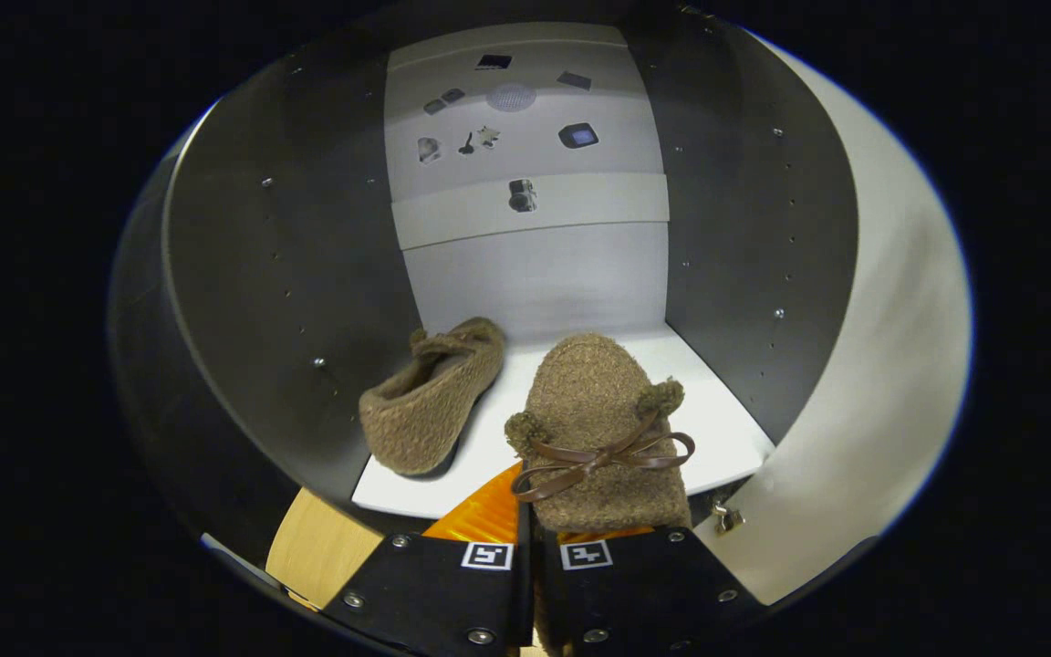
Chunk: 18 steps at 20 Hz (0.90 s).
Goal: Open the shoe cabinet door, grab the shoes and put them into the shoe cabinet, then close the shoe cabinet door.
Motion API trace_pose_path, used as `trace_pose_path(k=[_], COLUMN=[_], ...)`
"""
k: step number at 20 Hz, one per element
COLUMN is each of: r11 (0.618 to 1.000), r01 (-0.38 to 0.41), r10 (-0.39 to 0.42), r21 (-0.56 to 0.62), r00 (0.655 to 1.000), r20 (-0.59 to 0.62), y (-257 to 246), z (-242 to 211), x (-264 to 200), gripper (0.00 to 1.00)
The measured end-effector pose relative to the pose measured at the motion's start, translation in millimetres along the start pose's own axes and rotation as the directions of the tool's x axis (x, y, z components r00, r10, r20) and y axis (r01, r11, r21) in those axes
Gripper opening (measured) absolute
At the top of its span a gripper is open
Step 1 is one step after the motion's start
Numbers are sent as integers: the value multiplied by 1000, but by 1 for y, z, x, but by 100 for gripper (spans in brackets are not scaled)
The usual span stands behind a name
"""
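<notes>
The dark-walled shoe cabinet (306, 274) with a white floor is seen standing open, its white door (863, 365) swung off to the right. One fuzzy brown slipper (430, 406) is already parked inside by the left wall. A second fuzzy brown slipper with a leather bow (600, 438) is pinched at the heel by the gripper (533, 584), jaws nearly together, toe reaching over the cabinet floor. The heel itself is hidden between the fingers. Small objects on the rear panel can't really be made out.

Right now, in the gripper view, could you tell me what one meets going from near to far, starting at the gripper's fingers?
Gripper, shut on the held slipper → second slipper on the cabinet's white shelf → cabinet's back wall.
</notes>
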<state>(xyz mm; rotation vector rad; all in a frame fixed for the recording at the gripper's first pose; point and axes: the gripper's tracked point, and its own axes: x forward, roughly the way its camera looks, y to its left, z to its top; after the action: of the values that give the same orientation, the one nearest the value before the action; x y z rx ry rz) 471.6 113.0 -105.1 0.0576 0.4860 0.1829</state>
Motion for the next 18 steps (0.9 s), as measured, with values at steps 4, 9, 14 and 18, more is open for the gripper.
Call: trace_pose_path(k=[4,9,14,18], r11=[1000,1000,1000,1000], r01=[4,13,3,17], r10=[-4,-13,-4,-19], r21=[-1,-15,-22,-19], r00=[1000,1000,999,995], r20=[-3,-15,-52,-95], y=[-9,-19,-21,-26], z=[26,49,62,59], x=[35,76,113,136], gripper=[5,5,5,5])
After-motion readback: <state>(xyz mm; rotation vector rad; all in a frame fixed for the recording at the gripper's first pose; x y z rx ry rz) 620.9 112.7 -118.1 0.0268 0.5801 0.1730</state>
